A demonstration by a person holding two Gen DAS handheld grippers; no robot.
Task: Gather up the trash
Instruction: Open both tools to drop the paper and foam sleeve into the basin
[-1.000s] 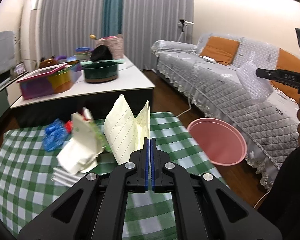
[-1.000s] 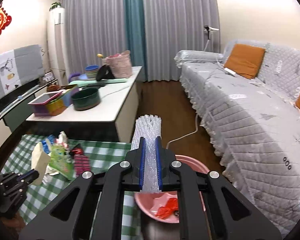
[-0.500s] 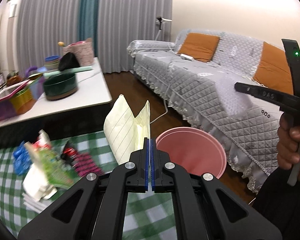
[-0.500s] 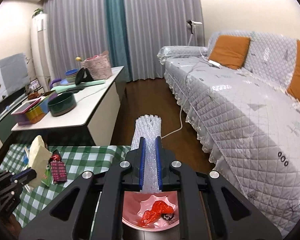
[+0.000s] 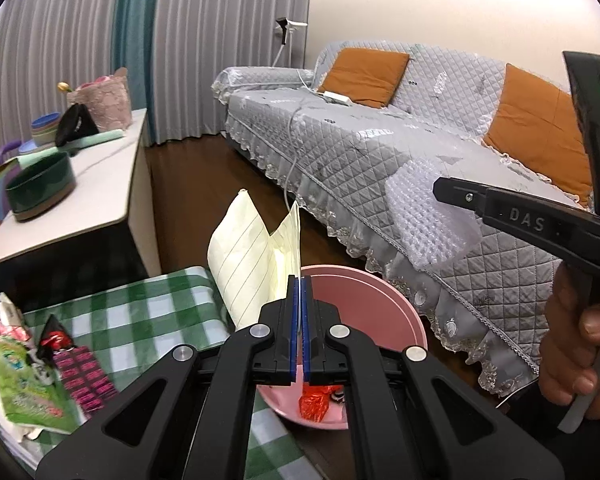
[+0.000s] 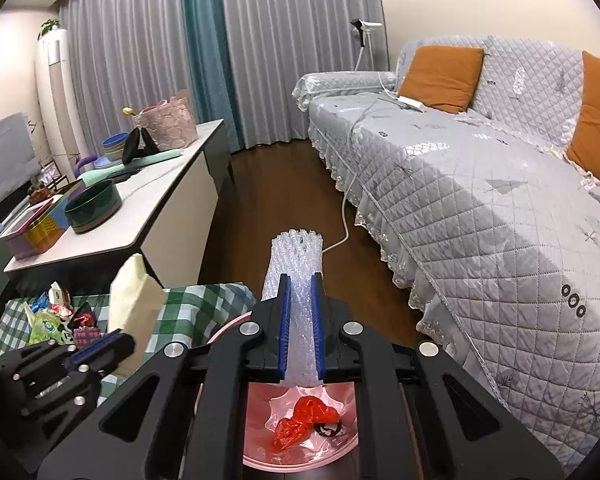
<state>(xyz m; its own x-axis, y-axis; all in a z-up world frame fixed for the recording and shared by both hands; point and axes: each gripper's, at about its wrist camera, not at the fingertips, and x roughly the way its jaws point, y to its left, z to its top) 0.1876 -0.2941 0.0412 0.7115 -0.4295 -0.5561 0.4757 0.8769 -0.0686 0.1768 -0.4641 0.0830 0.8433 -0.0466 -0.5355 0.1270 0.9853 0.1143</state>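
Above the pink bin (image 6: 300,456), right gripper (image 6: 300,320) clamps bubble wrap (image 6: 298,256), left gripper (image 5: 300,320) pinches paper (image 5: 252,256); release likely follows.

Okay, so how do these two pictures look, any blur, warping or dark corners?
Left wrist view: fisheye bends the grey quilted sofa; the dark green round bowl is slightly smeared. Right wrist view: sharp, evenly lit, black corners; the pink plastic bin glows brightly.

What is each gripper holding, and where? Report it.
Left gripper: lined yellow paper, pinched at its lower edge. Right gripper: bubble wrap, clamped across its middle.
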